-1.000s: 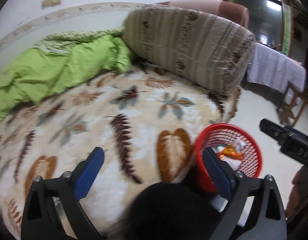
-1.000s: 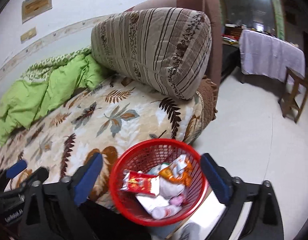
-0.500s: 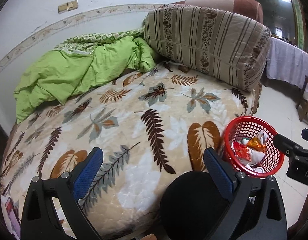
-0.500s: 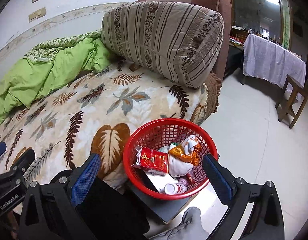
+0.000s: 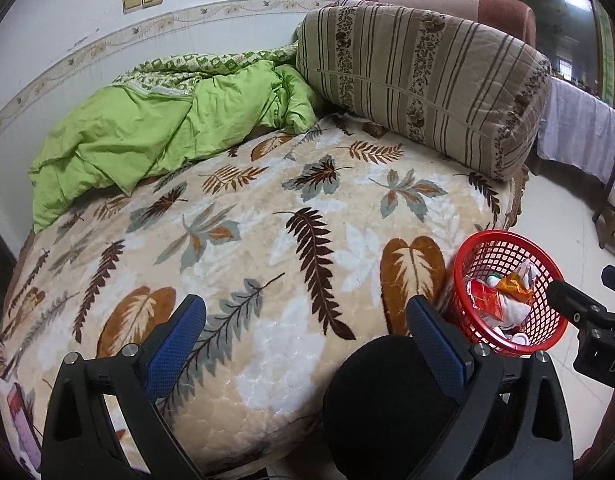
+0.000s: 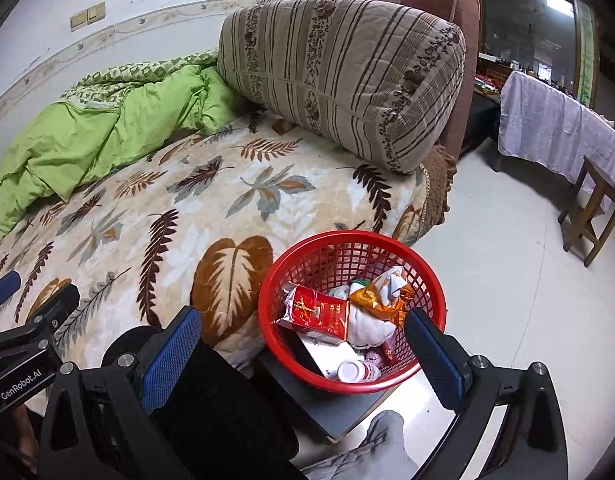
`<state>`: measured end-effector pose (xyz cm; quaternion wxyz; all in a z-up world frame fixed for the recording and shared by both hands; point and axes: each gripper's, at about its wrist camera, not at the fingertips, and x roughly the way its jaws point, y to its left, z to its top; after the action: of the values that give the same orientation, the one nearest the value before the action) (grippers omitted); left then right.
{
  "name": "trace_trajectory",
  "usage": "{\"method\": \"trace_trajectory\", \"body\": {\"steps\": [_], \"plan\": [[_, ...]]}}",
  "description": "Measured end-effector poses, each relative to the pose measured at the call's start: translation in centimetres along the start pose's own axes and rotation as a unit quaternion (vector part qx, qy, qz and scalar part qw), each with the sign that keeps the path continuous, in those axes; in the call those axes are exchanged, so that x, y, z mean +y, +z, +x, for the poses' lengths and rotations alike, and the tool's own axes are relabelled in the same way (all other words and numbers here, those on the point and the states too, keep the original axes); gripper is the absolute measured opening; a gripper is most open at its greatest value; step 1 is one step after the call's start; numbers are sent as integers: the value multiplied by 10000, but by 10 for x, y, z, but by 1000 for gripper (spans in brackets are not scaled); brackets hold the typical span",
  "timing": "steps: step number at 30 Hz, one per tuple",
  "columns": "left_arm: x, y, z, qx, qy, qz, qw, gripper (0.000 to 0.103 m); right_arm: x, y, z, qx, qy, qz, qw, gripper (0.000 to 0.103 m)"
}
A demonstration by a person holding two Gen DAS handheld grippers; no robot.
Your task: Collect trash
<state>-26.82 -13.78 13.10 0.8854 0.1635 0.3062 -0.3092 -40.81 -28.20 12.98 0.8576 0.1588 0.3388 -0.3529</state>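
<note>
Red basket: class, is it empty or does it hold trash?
Holds trash: the basket contains a red packet, orange wrapper and small bottle.

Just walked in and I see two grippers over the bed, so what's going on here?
A person is tidying up with a handheld gripper in each hand. Both the left gripper and the right gripper are open and hold nothing. The red basket beside the bed already holds trash: a red packet, an orange wrapper, crumpled white paper and a small white bottle. The leaf-patterned bedspread shows no loose trash in its middle; something pinkish at the left view's lower-left edge is too cut off to identify.
</note>
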Motion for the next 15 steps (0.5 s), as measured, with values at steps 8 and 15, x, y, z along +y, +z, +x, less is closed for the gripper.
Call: {"method": "trace_trajectory", "body": {"steps": [8,15], "plan": [[3,-1,-1,2,-14,-61,10000,100,4,-1,-2,-4,0,-70,10000,102],[0,-1,-2,9,-59,-61,10000,100,4,-1,-2,18,-2,-78,10000,102]]}}
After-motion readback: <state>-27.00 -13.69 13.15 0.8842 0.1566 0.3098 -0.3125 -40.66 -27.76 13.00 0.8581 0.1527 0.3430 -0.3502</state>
